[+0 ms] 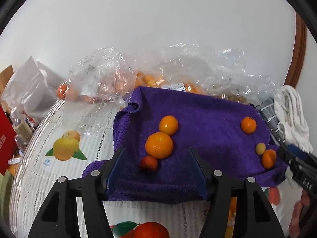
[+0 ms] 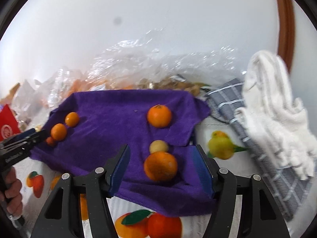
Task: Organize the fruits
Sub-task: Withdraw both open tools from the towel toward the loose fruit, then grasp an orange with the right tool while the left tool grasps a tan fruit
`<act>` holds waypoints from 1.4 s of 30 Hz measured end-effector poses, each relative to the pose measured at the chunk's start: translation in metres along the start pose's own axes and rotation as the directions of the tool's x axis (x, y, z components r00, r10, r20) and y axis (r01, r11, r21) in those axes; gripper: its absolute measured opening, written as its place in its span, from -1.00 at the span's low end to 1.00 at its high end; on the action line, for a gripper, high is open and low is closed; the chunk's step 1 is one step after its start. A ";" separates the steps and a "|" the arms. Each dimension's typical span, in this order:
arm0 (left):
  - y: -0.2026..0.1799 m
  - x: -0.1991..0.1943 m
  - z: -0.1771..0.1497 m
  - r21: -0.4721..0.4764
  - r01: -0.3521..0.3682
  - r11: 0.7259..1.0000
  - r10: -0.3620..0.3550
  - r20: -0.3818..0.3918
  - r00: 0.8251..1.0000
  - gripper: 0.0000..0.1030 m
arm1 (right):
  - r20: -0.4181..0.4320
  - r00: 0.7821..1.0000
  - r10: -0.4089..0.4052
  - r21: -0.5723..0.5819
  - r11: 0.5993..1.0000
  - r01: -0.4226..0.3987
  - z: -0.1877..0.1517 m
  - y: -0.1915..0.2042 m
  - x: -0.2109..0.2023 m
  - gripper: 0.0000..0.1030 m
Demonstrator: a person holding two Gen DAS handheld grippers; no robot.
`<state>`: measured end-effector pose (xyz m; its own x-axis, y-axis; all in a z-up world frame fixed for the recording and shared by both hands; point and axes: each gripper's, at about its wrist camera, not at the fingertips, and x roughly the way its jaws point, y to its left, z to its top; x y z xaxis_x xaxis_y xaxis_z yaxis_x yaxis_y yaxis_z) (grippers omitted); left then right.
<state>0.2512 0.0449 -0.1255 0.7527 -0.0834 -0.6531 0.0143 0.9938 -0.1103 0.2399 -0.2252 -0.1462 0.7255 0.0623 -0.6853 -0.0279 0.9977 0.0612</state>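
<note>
Left tongs [image 1: 156,170] are standing partly open, gripping nothing, above a purple towel [image 1: 208,115] lying on the surface [image 1: 89,119]; a small red fruit [image 1: 149,163], a large orange [image 1: 159,145] and a smaller orange [image 1: 168,125] are sitting in a touching row just ahead. Right tongs [image 2: 161,168] are likewise gaping, empty, flanking without touching another orange [image 2: 160,166] beside a pale round fruit [image 2: 158,146]; a further orange [image 2: 159,116] is resting apart.

1. You face a plain white wall [image 1: 158,19], evenly lit.
2. You see a brown wooden frame [image 2: 285,25] curving up at the far right.
3. Your tabletop [image 1: 89,123] wears a white cloth printed with fruit pictures.
4. Clutter sits beyond its left edge.
</note>
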 end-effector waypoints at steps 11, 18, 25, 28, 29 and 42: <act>-0.006 -0.045 -0.010 0.087 0.047 0.995 -0.046 -0.009 0.999 0.08 | -0.052 0.998 0.038 -0.070 0.997 -0.041 -0.029 0.026 -0.044 0.23; 0.034 -0.045 -0.055 0.019 0.033 0.999 -0.030 -0.151 0.988 0.15 | -0.126 0.985 0.114 -0.059 0.991 -0.122 -0.049 0.046 -0.037 0.01; 0.065 -0.050 -0.088 -0.027 -0.032 0.999 0.027 -0.169 0.985 0.15 | -0.168 0.967 0.189 -0.087 0.975 -0.206 -0.062 0.071 -0.029 0.00; 0.072 -0.053 -0.095 -0.045 -0.041 0.998 0.033 -0.165 0.986 0.15 | -0.189 0.966 0.178 -0.096 0.975 -0.198 -0.064 0.080 -0.022 0.00; 0.073 -0.055 -0.097 -0.039 -0.042 0.998 0.035 -0.159 0.987 0.15 | -0.196 0.964 0.178 -0.094 0.975 -0.199 -0.063 0.081 -0.019 0.00; 0.062 -0.054 -0.103 0.021 -0.063 0.998 0.066 -0.174 0.983 0.46 | -0.206 0.966 0.158 -0.100 0.978 -0.182 -0.065 0.080 -0.005 -0.34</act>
<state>0.1442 0.1038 -0.1743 0.6261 -0.0295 -0.7792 -0.0192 0.9984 -0.0533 0.1891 -0.1445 -0.1855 0.5544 0.2234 -0.8017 -0.2276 0.9673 0.1122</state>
